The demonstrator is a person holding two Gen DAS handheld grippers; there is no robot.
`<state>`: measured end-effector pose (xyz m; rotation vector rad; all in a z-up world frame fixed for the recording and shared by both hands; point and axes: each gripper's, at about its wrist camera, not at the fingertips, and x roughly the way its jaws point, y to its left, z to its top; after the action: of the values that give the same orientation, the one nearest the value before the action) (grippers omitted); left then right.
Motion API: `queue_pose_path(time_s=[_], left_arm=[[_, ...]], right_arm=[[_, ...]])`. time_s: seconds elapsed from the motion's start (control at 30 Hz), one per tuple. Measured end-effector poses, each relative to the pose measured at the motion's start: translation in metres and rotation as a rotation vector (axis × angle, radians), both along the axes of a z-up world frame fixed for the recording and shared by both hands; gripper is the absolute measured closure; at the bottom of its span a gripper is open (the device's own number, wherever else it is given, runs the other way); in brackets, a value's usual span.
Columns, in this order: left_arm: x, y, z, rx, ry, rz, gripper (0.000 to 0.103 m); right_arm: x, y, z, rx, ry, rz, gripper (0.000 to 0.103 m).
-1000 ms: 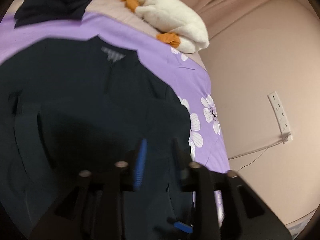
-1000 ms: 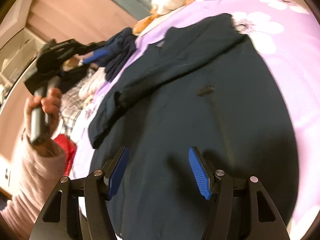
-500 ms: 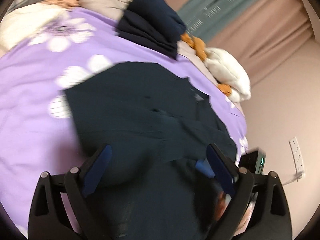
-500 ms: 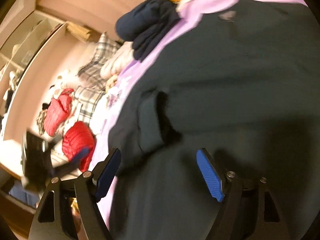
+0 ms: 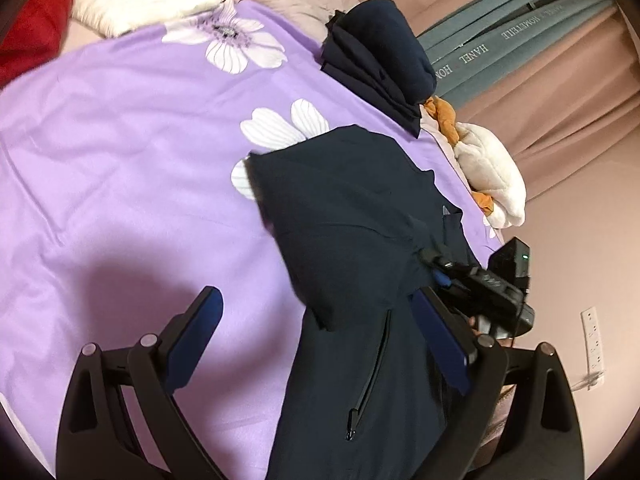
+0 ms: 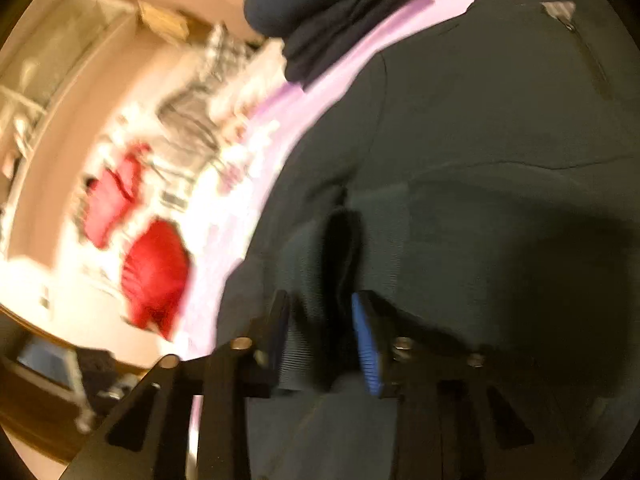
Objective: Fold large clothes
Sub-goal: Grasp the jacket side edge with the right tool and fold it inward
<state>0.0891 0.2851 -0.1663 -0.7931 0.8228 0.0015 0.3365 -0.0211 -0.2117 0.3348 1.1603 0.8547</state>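
Pinkish-beige walls and curtains close in the room around a bed spread with a purple sheet printed with white flowers [image 5: 120, 160]. On its right half lies the task's large dark navy zip-front jacket [image 5: 360, 240], partly folded: one sleeve is laid across the chest, while the lower body with its zipped pocket remains flat and unfolded. Judging from that, the fold is in an early-to-middle stage, with the other sleeve and the lengthwise folds still to do.

Beyond the collar sits a stack of already folded dark navy clothes [image 5: 380, 56], beside a white and orange plush toy [image 5: 488, 172]. Red and checked garments lie blurred at the bed's far side.

Over the sheet and the jacket's edge, the left gripper [image 5: 316, 336] stands wide with nothing between its blue pads. Meanwhile the jaws of the right gripper [image 6: 320, 340] are closing around the ribbed sleeve cuff [image 6: 316, 280], which sits between them.

Grey-green curtain bands [image 5: 520, 28] carry the readable words "HANEL" and "HOMETELE", the latter uncertain.
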Motion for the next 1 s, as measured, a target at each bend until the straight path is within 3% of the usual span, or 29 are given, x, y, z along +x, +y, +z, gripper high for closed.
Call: queue_pose_path(time_s=[0.13, 0.17, 0.2, 0.33, 0.57, 0.73, 0.87, 1.0], left_arm=[[-0.003, -0.002, -0.003, -0.014, -0.002, -0.014, 0.007], [-0.002, -0.002, -0.004, -0.011, 0.002, -0.014, 0.007], [-0.002, -0.001, -0.004, -0.010, 0.006, -0.013, 0.007], [-0.008, 0.001, -0.002, -0.013, 0.001, -0.005, 0.007], [-0.016, 0.005, 0.007, -0.014, -0.010, 0.009, 0.007], [-0.009, -0.003, 0.017, 0.004, -0.015, -0.025, 0.007], [0.011, -0.021, 0.019, -0.006, -0.022, -0.092, 0.007], [0.050, -0.040, 0.012, -0.104, -0.027, -0.152, 0.007]], right_arm=[[-0.001, 0.000, -0.002, -0.004, 0.019, -0.011, 0.069], [-0.004, 0.000, 0.001, -0.008, -0.002, -0.014, 0.077], [-0.006, 0.002, 0.004, -0.007, -0.024, -0.013, 0.096], [-0.027, 0.011, 0.038, 0.015, -0.167, 0.008, 0.096], [-0.031, 0.009, 0.140, 0.127, -0.375, -0.070, 0.097], [-0.028, -0.054, 0.223, 0.222, -0.529, -0.244, 0.097], [-0.025, -0.113, 0.232, 0.193, -0.561, -0.408, 0.097], [-0.019, -0.160, 0.197, 0.125, -0.506, -0.531, 0.097]])
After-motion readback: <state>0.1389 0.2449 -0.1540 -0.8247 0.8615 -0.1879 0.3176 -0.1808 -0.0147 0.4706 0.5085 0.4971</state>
